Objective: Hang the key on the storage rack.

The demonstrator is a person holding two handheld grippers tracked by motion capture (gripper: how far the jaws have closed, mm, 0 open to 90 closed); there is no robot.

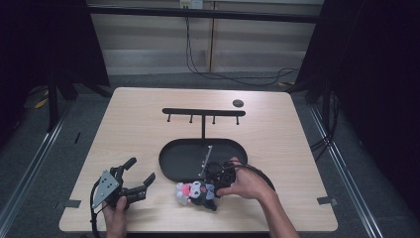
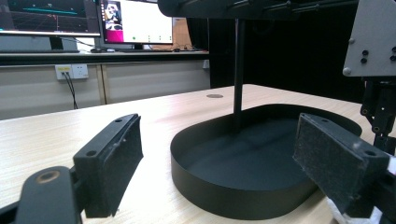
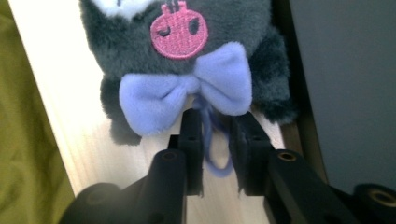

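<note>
A dark grey plush toy (image 1: 195,192) with a pink emblem and a lilac bow (image 3: 187,46) lies on the table near the front edge, just in front of the black oval tray (image 1: 168,163). My right gripper (image 1: 212,187) points at it. In the right gripper view its jaws (image 3: 217,114) stand a narrow gap apart under the bow, with the toy's lilac cord loop (image 3: 219,172) between them. My left gripper (image 1: 142,169) rests at the front left, wide open with nothing between its jaws (image 2: 219,140), facing the tray wall (image 2: 224,186).
A black stand with a hook bar (image 1: 203,113) rises from the tray on a thin pole (image 2: 239,74). A small black disc (image 1: 238,103) lies at the back right. Bare tabletop spreads to the left and right of the tray.
</note>
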